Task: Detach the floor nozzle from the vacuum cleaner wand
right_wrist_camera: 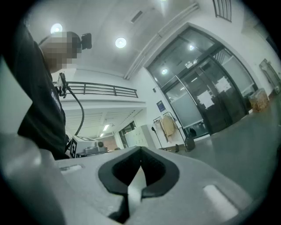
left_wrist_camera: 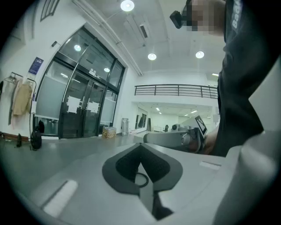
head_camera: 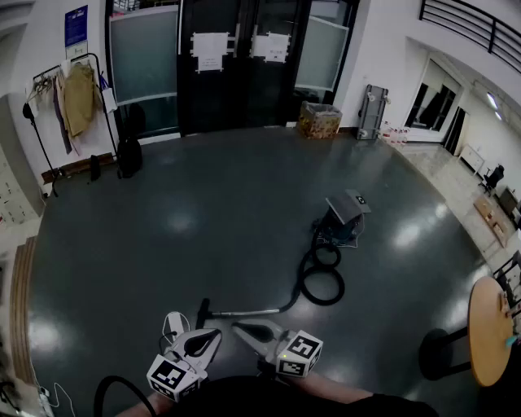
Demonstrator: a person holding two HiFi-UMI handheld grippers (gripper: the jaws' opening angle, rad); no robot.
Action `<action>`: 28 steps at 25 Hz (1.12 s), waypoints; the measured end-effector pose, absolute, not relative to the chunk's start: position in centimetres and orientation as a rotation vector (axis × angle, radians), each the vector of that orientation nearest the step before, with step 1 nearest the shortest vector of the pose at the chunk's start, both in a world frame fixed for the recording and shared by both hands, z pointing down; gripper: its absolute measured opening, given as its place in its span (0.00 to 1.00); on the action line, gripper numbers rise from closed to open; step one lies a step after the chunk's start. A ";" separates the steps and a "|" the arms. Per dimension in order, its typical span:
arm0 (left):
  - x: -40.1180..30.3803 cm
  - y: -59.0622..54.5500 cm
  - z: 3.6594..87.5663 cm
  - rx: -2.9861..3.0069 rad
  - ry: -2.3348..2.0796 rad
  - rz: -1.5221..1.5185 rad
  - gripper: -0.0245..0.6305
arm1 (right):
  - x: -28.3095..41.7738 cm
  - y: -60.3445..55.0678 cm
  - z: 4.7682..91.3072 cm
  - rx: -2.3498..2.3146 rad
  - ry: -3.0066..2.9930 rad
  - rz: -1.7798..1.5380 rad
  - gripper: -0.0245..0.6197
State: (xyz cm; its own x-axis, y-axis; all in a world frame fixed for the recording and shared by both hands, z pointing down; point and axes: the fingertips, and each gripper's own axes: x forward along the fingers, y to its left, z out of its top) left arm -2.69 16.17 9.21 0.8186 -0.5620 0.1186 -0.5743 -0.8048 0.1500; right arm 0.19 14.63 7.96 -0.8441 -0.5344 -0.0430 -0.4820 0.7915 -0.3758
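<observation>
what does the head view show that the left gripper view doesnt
Only the head view: the vacuum cleaner on the floor, its coiled hose, the wand with the floor nozzle on its end, and a round table.
Only the left gripper view: ceiling lights and a balcony railing.
Both: the glass doors, coat rack, cardboard box, left gripper and right gripper.

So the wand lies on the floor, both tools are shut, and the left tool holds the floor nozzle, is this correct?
Only the last part is wrong. The left tool holds nothing: the left gripper view shows its jaws together and empty. The floor nozzle lies on the floor, at the end of the wand.
</observation>
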 end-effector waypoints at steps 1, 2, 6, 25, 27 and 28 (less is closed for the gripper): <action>-2.6 16.1 9.2 2.823 -0.890 0.102 0.04 | 0.3 14.6 8.0 -0.809 2.832 -0.537 0.04; -2.6 16.0 9.1 2.823 -0.890 0.102 0.04 | 0.4 14.6 8.0 -0.811 2.832 -0.537 0.04; -2.4 15.9 9.1 2.824 -0.887 0.103 0.04 | 0.6 14.6 8.1 -0.821 2.830 -0.534 0.04; 1.0 15.6 9.8 2.823 -0.938 0.201 0.04 | 5.2 14.4 8.5 -0.792 2.765 -0.538 0.04; 1.7 15.5 10.1 2.812 -0.964 0.214 0.04 | 6.1 14.3 9.0 -0.778 2.768 -0.547 0.04; 2.1 15.4 10.4 2.805 -0.972 0.215 0.04 | 6.5 14.3 9.3 -0.772 2.772 -0.550 0.04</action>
